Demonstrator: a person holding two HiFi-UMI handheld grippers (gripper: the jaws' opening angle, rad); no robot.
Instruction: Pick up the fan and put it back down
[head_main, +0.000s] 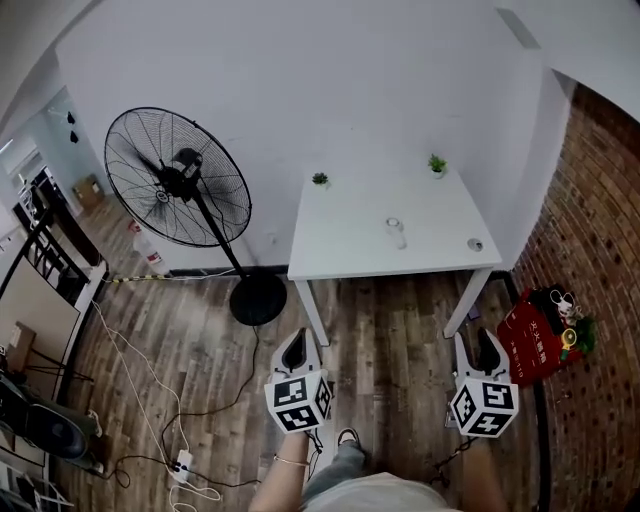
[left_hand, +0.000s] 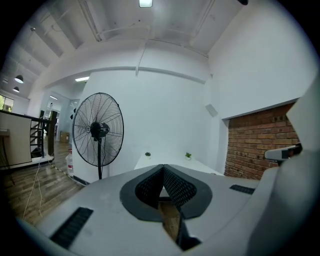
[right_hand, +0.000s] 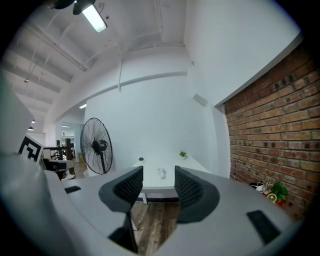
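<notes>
Both grippers are held out in front of me, side by side, pointing at the white table (head_main: 345, 245). Left gripper (head_main: 296, 346): fingers pressed together at the tips, nothing between them. Its own view confirms this, with the pads meeting in a peak and only a wedge of floor showing below. Right gripper (head_main: 479, 345): fingers spread, nothing held. In its own view the gap frames the table edge and a small glass (right_hand: 161, 173) standing on it. The fan (head_main: 179, 181) stands upright on the wood floor (head_main: 390, 330), left of the table and close to the white wall (head_main: 300, 90). Its round black base (head_main: 258, 298) is just off the table's left front leg. Relative to my fingers, the fan is ahead and to the left of the left gripper. The base is the nearest part and the head is well apart, with no contact anywhere. It is further still from the right gripper, with the table between them. In the left gripper view the fan sits left of the closed tips. In the right gripper view it is far left, outside the gap. Two small potted plants (head_main: 319, 179) sit at the table's back edge. A red bag (head_main: 530, 340) lies by the brick wall (head_main: 600, 250) on my right.
</notes>
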